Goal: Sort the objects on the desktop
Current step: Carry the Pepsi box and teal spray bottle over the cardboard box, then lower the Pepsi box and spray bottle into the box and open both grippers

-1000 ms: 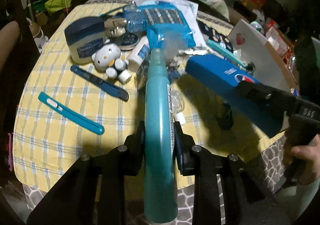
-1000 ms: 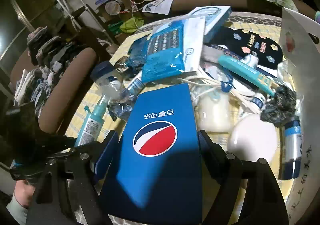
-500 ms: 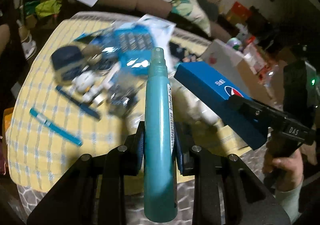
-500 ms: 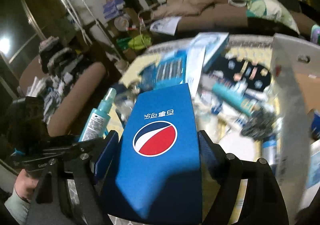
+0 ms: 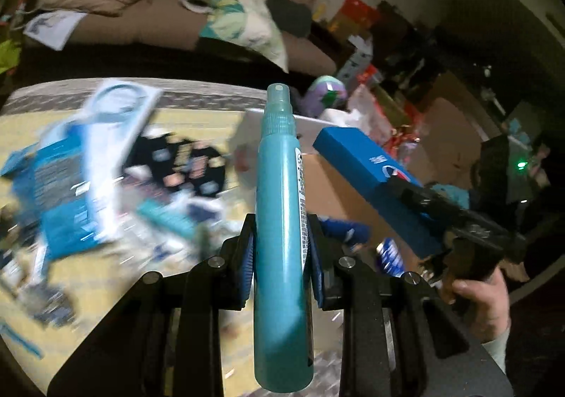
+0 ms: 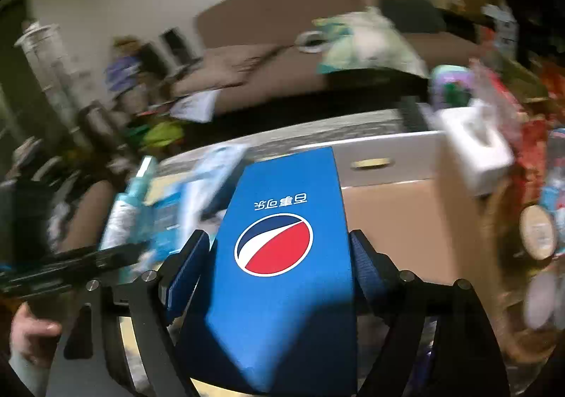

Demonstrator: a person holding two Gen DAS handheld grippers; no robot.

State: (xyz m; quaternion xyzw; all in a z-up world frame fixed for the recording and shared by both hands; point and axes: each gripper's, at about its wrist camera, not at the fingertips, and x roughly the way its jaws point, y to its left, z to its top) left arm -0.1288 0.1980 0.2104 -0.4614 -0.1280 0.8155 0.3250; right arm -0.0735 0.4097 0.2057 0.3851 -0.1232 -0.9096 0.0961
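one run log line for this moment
left gripper: shut on teal spray bottle | right gripper: shut on blue pepsi box | cardboard box: ahead

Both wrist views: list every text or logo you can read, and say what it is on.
"百事可乐", upside down, with the Pepsi globe logo: blue box.
Small print strip on the teal spray bottle: too small to read.
Blue packets on the table: blurred, unreadable.

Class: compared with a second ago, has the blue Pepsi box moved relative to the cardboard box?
Yes. The blue Pepsi box, gripped in the right claw, has travelled from above the cluttered table to the cardboard box.
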